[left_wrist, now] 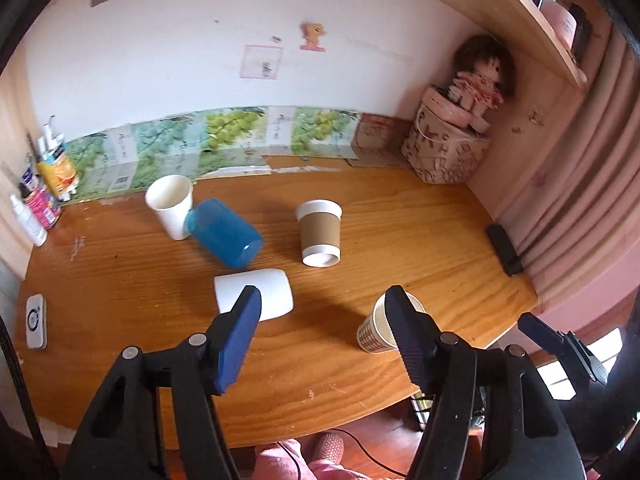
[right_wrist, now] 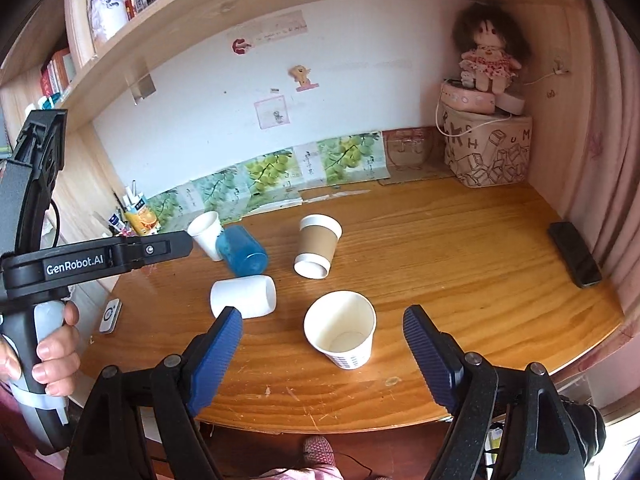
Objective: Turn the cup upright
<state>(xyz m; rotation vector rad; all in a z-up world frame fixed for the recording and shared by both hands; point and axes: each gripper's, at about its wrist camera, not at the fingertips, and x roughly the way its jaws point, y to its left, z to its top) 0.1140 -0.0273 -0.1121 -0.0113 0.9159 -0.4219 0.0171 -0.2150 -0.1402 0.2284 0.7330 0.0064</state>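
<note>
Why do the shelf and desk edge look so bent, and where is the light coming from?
Both wrist views are fisheye, so the shelf and desk edge bow. In the left wrist view the white cup casts a shadow rightward, suggesting light from the left. Corners go black.

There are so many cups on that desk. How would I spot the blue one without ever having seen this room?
Start at the wooden desk and go to its back left, near the grape-patterned panels. There a plain white paper cup stands; the blue cup lies tipped against it. It is the only coloured, see-through cup.
</note>
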